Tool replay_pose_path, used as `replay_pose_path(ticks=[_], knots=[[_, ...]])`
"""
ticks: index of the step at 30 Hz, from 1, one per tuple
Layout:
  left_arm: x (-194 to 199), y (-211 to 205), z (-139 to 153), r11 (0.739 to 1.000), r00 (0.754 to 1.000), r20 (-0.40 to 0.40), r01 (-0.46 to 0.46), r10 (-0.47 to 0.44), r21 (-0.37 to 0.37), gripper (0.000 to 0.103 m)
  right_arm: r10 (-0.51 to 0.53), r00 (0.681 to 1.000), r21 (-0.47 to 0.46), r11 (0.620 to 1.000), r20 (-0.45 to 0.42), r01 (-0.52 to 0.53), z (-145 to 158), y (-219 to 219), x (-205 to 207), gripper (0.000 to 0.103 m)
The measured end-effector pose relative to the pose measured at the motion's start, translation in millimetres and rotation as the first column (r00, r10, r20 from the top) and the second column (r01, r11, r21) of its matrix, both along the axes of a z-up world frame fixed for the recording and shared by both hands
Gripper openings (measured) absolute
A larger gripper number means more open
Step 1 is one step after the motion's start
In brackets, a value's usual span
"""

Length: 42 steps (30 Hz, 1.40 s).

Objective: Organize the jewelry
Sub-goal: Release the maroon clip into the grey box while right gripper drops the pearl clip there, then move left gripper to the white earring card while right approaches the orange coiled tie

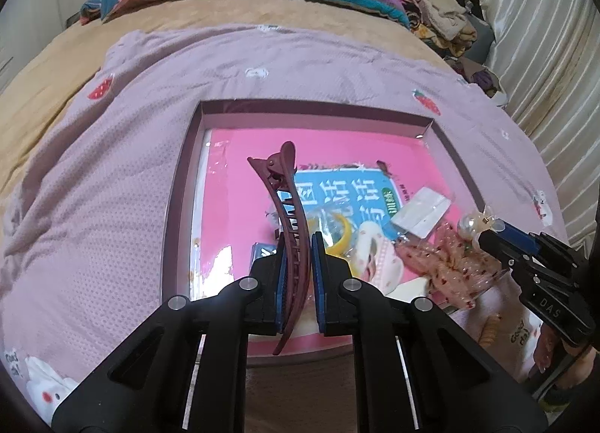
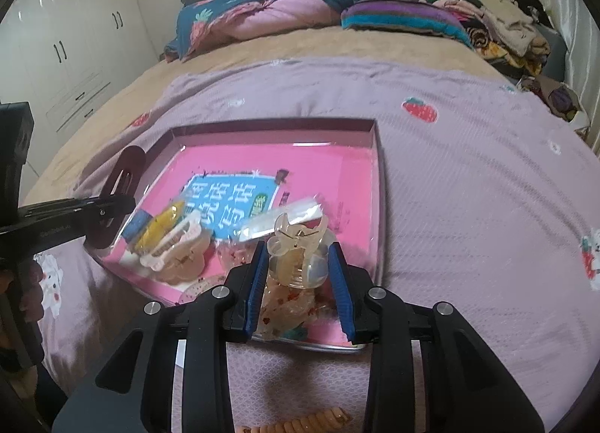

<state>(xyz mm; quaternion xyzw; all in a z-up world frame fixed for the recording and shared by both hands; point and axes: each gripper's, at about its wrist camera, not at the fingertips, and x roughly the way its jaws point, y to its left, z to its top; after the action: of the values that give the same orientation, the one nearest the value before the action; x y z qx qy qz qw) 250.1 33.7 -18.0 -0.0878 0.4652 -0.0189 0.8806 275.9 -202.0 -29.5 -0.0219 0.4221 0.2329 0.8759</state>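
Note:
A shallow box (image 1: 187, 178) with a pink printed bottom lies on the lilac blanket; it also shows in the right wrist view (image 2: 377, 178). My left gripper (image 1: 298, 245) is shut on a long maroon hair clip (image 1: 287, 208) and holds it above the box's near left part. My right gripper (image 2: 300, 256) is shut on a translucent claw clip (image 2: 296, 253) over the box's near right corner. In the left wrist view that clip (image 1: 474, 223) sits at the right gripper's tip. Inside the box lie a pink sheer bow (image 1: 446, 264), a cream claw clip (image 2: 176, 245), a yellow piece (image 2: 161, 226) and a clear packet (image 1: 420, 213).
A beige spiral hair tie (image 2: 300, 423) lies on the blanket just before the box. Folded quilts (image 2: 262, 17) and a clothes pile (image 2: 506, 32) lie at the head of the bed. White wardrobes (image 2: 67, 39) stand at the left, a curtain (image 1: 543, 39) at the right.

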Motion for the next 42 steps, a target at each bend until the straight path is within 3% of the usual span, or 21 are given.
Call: replay_pose_path(ticks=[5,13,21,28,38,42], knots=[[-3,2,-3,1.0,1.0,-0.008,-0.009,0.009,0.001,0.012,-0.008,1.0,0.025,1.0,0.003,0.008,5,-6,-4,0.05],[-20,-3,11,1.0,1.0,0.027,-0.007,0.007,0.008,0.043,-0.023,0.999,0.073,0.997,0.022,0.021,26,-25,-25,0.061],[-50,-8,25,1.0,0.998,0.065,-0.006,0.007,-0.015,0.066,-0.022,1.0,0.073,0.997,-0.002,0.022,23,-41,-55,0.066],[-75,-16,18,1.0,0.999,0.044,0.007,-0.006,-0.023,0.069,-0.025,0.996,0.067,0.997,-0.081,0.03,1,-54,-75,0.067],[-95,-38,-17,0.998,0.998,-0.032,0.055,-0.056,-0.031,0.069,-0.012,0.981,0.114,0.993,-0.193,0.035,-30,-60,-90,0.066],[-97,-48,-25,0.997,0.996,-0.049,0.071,-0.073,-0.031,0.069,-0.005,0.973,0.113,0.993,-0.23,0.032,-42,-53,-85,0.055]])
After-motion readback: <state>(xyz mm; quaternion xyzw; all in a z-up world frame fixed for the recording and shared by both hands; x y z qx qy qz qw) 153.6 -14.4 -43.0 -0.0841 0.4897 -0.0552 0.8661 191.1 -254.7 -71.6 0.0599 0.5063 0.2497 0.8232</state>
